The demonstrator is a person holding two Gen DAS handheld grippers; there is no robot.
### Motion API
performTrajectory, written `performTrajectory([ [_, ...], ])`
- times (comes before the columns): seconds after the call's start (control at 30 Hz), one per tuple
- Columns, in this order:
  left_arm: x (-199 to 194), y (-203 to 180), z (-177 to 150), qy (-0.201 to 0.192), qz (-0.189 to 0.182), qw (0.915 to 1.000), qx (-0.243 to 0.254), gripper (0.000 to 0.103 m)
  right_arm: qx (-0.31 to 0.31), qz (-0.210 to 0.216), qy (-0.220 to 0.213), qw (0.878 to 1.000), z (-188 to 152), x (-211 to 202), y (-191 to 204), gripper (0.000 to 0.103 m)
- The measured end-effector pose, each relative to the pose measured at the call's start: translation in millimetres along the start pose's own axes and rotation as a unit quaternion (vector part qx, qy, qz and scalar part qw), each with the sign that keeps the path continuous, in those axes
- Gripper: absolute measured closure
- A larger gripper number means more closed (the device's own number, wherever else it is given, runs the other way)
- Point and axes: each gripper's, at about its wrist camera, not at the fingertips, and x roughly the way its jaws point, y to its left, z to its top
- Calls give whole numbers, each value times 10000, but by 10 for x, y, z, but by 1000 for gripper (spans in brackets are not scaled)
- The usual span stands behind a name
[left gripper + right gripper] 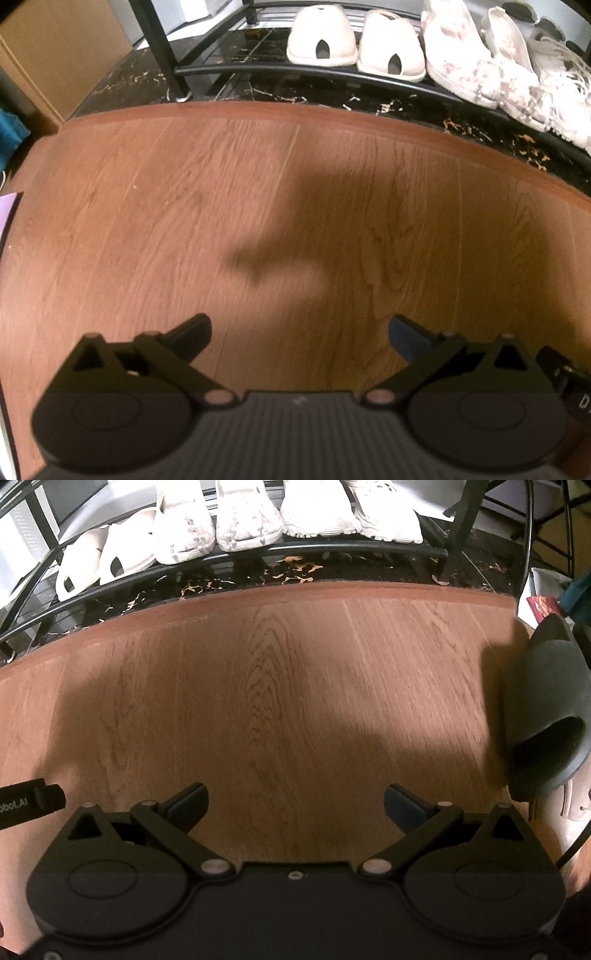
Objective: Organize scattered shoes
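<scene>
Wood-grain floor [184, 192] fills both views, bare beneath each tool. The left gripper [300, 338] hangs over it with its jaws spread wide and nothing between them; the right gripper [296, 806] is the same, apart and empty. Ahead, a black metal shoe rack [258, 552] carries pale slippers [354, 40], floral shoes [218, 520] and white sneakers [351, 513] in a row. A dark grey slide sandal [546, 709] lies on the floor at the right edge, well apart from the right gripper.

Both views floorward, sharing shoe rack [295, 72]
</scene>
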Motion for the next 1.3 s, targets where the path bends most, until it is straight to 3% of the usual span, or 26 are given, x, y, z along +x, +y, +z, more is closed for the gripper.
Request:
performTrajectory([
  [0.2,-159,-4,-33,-536,-214,9983,22,1,12,-58,-210,9998,89,-31,-76,0],
  [0.5,-402,-87,-73,-1389,-241,9898,227,1,418,-9,-335,9986,58,-96,-115,0],
  [0.8,-503,-80,-91,-1789,-380,9831,87,1,903,54,-484,9947,23,-173,-164,0],
  [1.03,-512,-65,-131,-1893,-464,9808,-3,1,1246,-118,-1121,9858,-18,-400,-159,0],
  [1.2,-518,-18,-174,-2079,-751,9752,-129,1,1489,-237,-1574,9760,-38,-560,-171,0],
  [1.3,-497,7,-173,-2108,-872,9734,-207,1,1795,-126,-1896,9652,188,-643,-627,0],
])
